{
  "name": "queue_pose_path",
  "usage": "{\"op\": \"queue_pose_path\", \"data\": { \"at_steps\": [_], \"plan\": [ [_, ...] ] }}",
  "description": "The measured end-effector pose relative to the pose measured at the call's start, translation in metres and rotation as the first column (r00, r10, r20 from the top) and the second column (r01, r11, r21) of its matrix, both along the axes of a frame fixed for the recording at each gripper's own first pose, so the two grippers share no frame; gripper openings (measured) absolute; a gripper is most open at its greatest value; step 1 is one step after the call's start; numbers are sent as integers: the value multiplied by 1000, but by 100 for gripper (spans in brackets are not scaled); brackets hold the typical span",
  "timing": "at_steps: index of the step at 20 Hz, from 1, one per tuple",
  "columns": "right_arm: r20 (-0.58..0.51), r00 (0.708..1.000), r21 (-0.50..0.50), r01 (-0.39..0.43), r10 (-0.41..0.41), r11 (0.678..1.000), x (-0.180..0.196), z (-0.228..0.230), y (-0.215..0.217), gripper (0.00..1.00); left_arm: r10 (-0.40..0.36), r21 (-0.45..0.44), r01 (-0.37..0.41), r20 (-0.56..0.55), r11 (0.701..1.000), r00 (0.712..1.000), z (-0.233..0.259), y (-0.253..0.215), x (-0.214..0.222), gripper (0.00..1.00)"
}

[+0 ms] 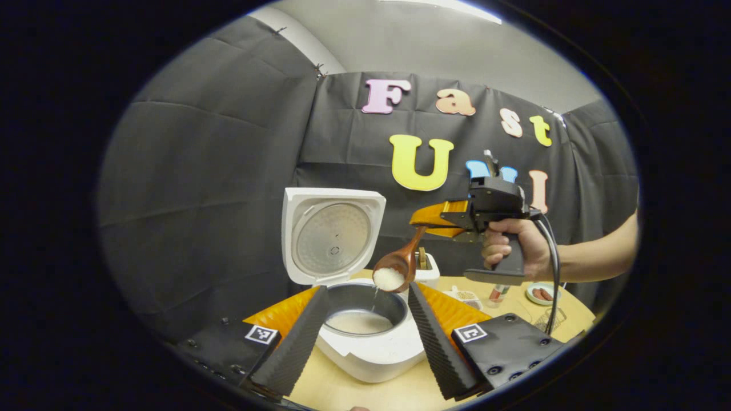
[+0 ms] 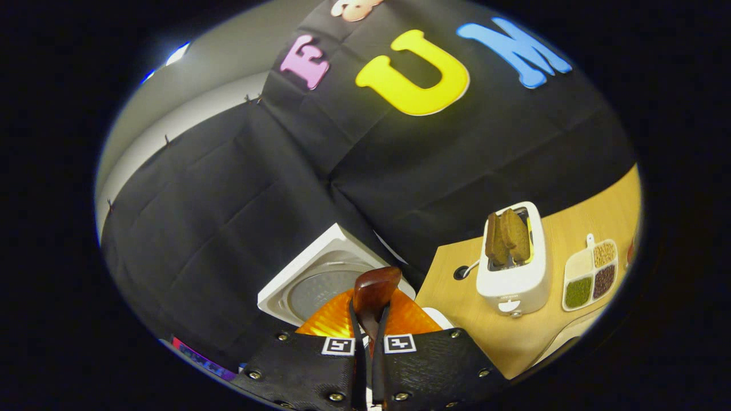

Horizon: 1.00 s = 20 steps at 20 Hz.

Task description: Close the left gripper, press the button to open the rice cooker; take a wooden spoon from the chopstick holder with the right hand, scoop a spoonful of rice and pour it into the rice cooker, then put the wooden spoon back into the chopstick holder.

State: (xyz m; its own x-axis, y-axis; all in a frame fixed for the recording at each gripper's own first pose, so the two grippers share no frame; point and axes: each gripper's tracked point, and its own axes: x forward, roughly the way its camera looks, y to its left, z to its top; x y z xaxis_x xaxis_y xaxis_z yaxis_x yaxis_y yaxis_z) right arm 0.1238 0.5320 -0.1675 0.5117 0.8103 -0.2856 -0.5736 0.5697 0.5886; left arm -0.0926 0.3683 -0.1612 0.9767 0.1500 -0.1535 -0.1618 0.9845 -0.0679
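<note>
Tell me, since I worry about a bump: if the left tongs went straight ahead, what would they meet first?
Probably the rice cooker: its open pot sits between the left tongs' spread fingers, just ahead. The raised lid stands behind it. Depth is hard to judge.

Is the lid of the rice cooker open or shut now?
Open: the lid stands upright behind the inner pot, and rice falls in from the wooden spoon.

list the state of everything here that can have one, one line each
rice cooker: open, lid standing upright
inner pot: some rice at the bottom
wooden spoon: tipped over the pot, rice spilling off it
right gripper: shut on the spoon handle
left gripper: open, fingers either side of the cooker, holding nothing
toaster: two slices standing up in the slot
divided dish: grains in its compartments
</note>
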Motion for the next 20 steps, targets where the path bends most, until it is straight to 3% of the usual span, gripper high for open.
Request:
{"op": "queue_pose_path", "data": {
  "at_steps": [3, 6, 8, 11, 13, 14, 15, 16, 20],
  "plan": [
    [147, 985, -125, -70, 88, 990, -10, 1, 24, 4, 10, 8, -10, -1, 1000, 1000, 1, -2, -7, 96],
    [309, 925, -257, -141, 219, 956, -23, 6, 48, 4, 23, 18, -22, -7, 1000, 1000, 0, -4, -10, 96],
    [413, 848, -353, -187, 332, 917, -40, 7, 61, 4, 31, 18, -31, -10, 999, 999, -3, -5, -11, 96],
    [538, 676, -505, -221, 504, 834, -66, 7, 74, 5, 49, 24, -49, -13, 999, 999, -6, 0, -17, 96],
    [558, 598, -561, -239, 575, 792, -77, 4, 76, 5, 58, 28, -58, -12, 998, 998, -4, 2, -22, 96],
    [563, 574, -578, -241, 595, 779, -76, 4, 76, 4, 60, 28, -60, -13, 998, 998, -5, 0, -19, 96],
    [565, 574, -573, -244, 593, 783, -74, 8, 74, 5, 62, 25, -62, -13, 998, 998, -6, 1, -20, 96],
    [564, 597, -545, -249, 570, 801, -76, 13, 75, 5, 64, 19, -64, -11, 998, 998, -6, 1, -21, 96],
    [494, 785, -336, -224, 373, 915, -61, 37, 52, 5, 59, -8, -59, -3, 998, 998, -8, 1, -20, 96]
  ]
}}
